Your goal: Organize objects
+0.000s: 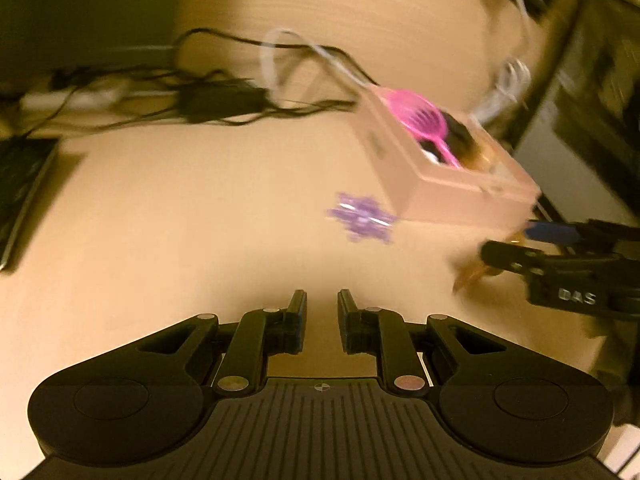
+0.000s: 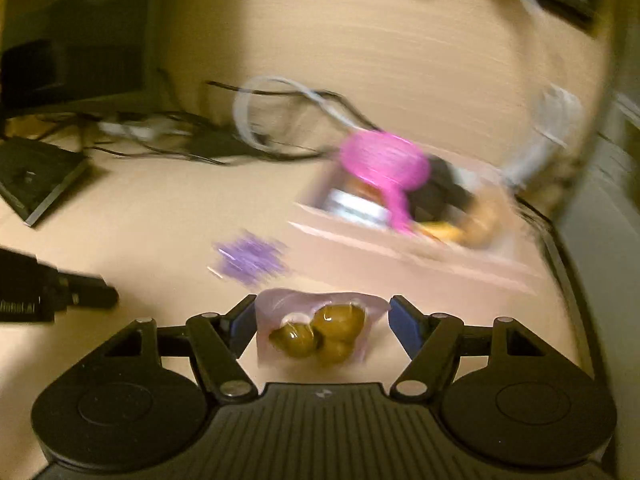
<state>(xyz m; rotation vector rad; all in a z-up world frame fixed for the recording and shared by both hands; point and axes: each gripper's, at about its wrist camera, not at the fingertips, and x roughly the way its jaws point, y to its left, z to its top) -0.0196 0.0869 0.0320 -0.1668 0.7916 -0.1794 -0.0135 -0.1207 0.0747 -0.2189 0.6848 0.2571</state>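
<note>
Both pairs of fingers hang over the pale wooden tabletop [image 1: 200, 208], and everything beyond them is smeared with blur. On my left gripper [image 1: 322, 316] the jaws are drawn nearly together with only bare wood showing in the narrow gap, so I grasp nothing there. On my right gripper [image 2: 323, 320] the blue-padded fingers [image 2: 404, 322] clench a clear plastic packet of olive-green round pieces [image 2: 322, 330] from both sides, its edges touching each pad.

Ahead of me sits the pink rectangular open-topped box [image 1: 432, 196], tilted in my view. A bright pink plastic slotted scoop [image 1: 420, 114] lies in it over some dark and brownish items I cannot make out. Just beside the box's near corner, flat on the wood, lies a small purple snowflake-shaped ornament [image 1: 362, 218]. Behind the box a tangle of black and white cables [image 1: 224, 96] runs across the table. A dark flat tablet-like slab [image 2: 36, 180] rests at the far left.
</note>
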